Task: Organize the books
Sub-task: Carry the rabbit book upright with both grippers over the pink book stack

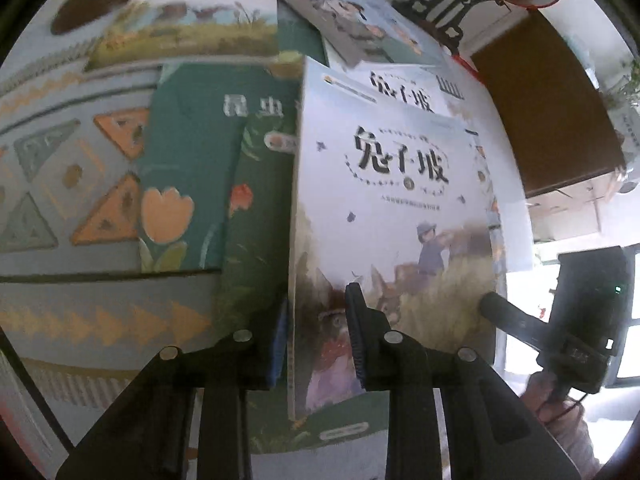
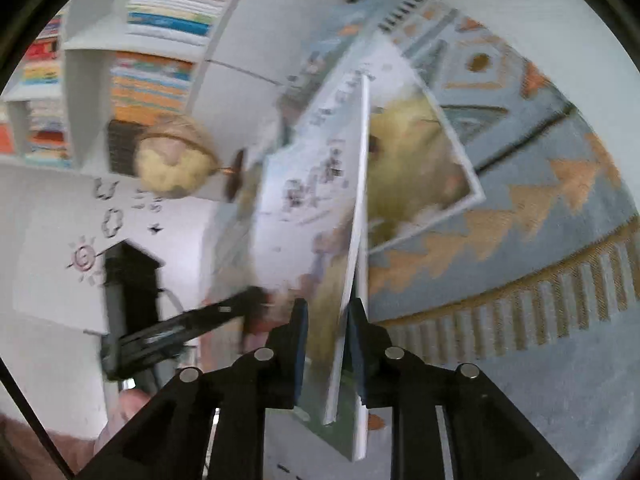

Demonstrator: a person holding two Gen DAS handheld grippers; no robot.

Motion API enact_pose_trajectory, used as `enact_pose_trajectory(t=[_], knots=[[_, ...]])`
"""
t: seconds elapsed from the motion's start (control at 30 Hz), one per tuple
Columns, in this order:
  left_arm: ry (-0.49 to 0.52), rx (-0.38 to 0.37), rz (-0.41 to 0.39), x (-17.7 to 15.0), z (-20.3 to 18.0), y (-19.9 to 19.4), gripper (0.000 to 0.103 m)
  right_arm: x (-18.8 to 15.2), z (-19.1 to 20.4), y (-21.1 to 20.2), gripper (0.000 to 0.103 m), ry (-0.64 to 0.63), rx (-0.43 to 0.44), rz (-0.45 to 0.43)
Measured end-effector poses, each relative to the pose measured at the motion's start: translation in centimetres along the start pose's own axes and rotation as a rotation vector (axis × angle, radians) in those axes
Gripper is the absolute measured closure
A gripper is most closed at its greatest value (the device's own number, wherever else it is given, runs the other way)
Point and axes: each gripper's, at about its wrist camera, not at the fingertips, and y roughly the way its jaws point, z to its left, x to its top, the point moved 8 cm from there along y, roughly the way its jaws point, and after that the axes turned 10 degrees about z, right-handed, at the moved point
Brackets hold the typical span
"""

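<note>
1. Left gripper (image 1: 320, 336): jaws pinched on the bottom edge of a white rabbit book (image 1: 384, 208), which stands tilted up on edge.
2. Right gripper (image 2: 328, 340): jaws also clamped on book edges. Right wrist view shows two thin white books (image 2: 344, 208) between the jaws, seen edge-on; the picture is blurred.
3. In the left wrist view the right gripper (image 1: 492, 304) touches the rabbit book's right edge, w/ a hand (image 1: 556, 404) below it.
4. More books lie flat on the rug (image 1: 60, 168): a green tulip book (image 1: 188, 168) just left of the held one, a darker green book (image 1: 256, 240) partly under it, a meadow-cover book (image 1: 188, 28) further back, others overlapping at top.
5. Rug is blue-grey w/ orange triangles.
6. Right wrist view: white bookshelf (image 2: 80, 44) packed w/ books, a globe (image 2: 176, 160) near it.
</note>
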Motion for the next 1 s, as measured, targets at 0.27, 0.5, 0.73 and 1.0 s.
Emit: enact_pose_trajectory(t=[0.27, 0.5, 0.73, 1.0], knots=[[0.036, 0.014, -0.058, -0.1, -0.8, -1.2, 0.080, 0.6, 2.4, 2.4, 0.093, -0.164, -0.281, -0.009], [0.060, 0.042, -0.113, 0.1, -0.4, -3.9, 0.080, 0.2, 6.1, 1.7, 0.093, -0.312, -0.417, -0.031], [0.077, 0.068, -0.170, -0.5, 0.5, -7.4, 0.079, -0.6, 10.0, 1.5, 0.092, -0.369, -0.453, -0.057], [0.050, 0.068, -0.249, -1.9, 3.7, -12.1, 0.079, -1.6, 15.2, 3.2, 0.092, -0.416, -0.442, -0.061]])
